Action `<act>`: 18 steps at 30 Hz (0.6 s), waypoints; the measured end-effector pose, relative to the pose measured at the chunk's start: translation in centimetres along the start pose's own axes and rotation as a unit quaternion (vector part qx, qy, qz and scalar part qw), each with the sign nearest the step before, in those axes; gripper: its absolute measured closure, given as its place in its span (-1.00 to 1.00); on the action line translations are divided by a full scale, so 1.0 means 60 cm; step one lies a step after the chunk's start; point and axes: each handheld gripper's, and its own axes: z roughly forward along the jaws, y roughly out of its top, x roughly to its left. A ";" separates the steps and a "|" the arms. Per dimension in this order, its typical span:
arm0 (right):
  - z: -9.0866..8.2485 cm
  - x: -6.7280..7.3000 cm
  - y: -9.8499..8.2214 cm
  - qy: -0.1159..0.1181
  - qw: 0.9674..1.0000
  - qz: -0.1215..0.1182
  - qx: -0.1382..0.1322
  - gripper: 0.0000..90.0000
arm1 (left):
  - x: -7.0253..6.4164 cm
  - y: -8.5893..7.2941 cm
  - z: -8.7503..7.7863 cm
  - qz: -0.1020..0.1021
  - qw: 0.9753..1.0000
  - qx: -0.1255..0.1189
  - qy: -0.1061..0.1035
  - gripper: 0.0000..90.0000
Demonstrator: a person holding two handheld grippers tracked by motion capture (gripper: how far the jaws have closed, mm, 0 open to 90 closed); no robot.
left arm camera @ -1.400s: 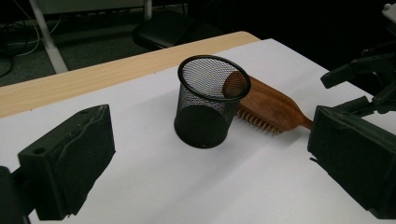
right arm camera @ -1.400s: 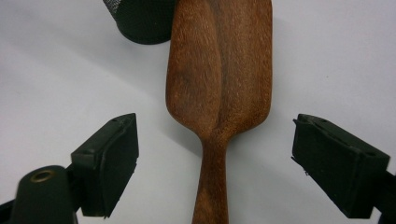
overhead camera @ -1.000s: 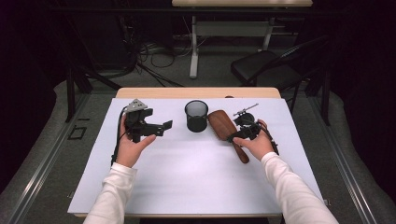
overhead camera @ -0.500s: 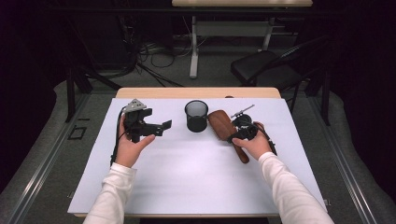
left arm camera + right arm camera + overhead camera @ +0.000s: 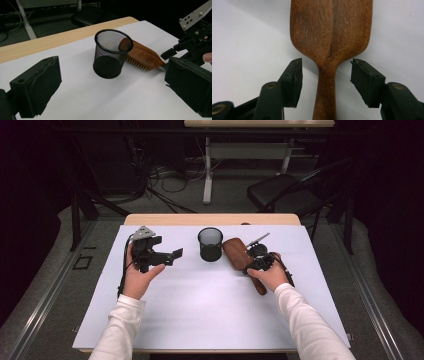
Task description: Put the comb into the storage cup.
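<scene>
A brown wooden hairbrush (image 5: 238,255) lies bristles down on the white table cover, right of a black mesh cup (image 5: 210,244). My right gripper (image 5: 254,261) is open and straddles the neck of the hairbrush (image 5: 329,37) where the handle meets the head; both jaws stand clear of the wood. My left gripper (image 5: 175,254) is held above the table at the left, open and empty, pointing at the mesh cup (image 5: 112,53). In the left gripper view the hairbrush (image 5: 143,56) lies behind the cup, with the right gripper (image 5: 175,51) at its handle.
The white cover (image 5: 200,310) spreads over a wooden table whose far edge (image 5: 165,219) shows bare. A black chair (image 5: 285,195) and desk legs stand on the floor beyond the table.
My right gripper has moved down and left along the brush and now straddles its neck. The left gripper has hardly moved.
</scene>
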 end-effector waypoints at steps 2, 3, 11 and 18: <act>0.002 0.001 0.000 0.006 1.000 0.007 0.004 -0.02 | 0.000 0.000 0.000 0.000 1.000 0.001 0.000 -0.98; 0.003 0.002 0.001 0.004 1.000 0.006 0.007 -0.01 | 0.000 0.000 0.001 0.001 1.000 0.002 0.000 -0.98; 0.011 -0.002 0.000 -0.002 1.000 0.002 0.012 0.07 | 0.001 -0.001 0.001 0.000 1.000 0.001 -0.001 -0.98; 0.021 -0.003 0.000 0.000 1.000 0.017 0.023 0.12 | 0.002 -0.002 0.001 -0.002 1.000 0.001 0.000 -0.98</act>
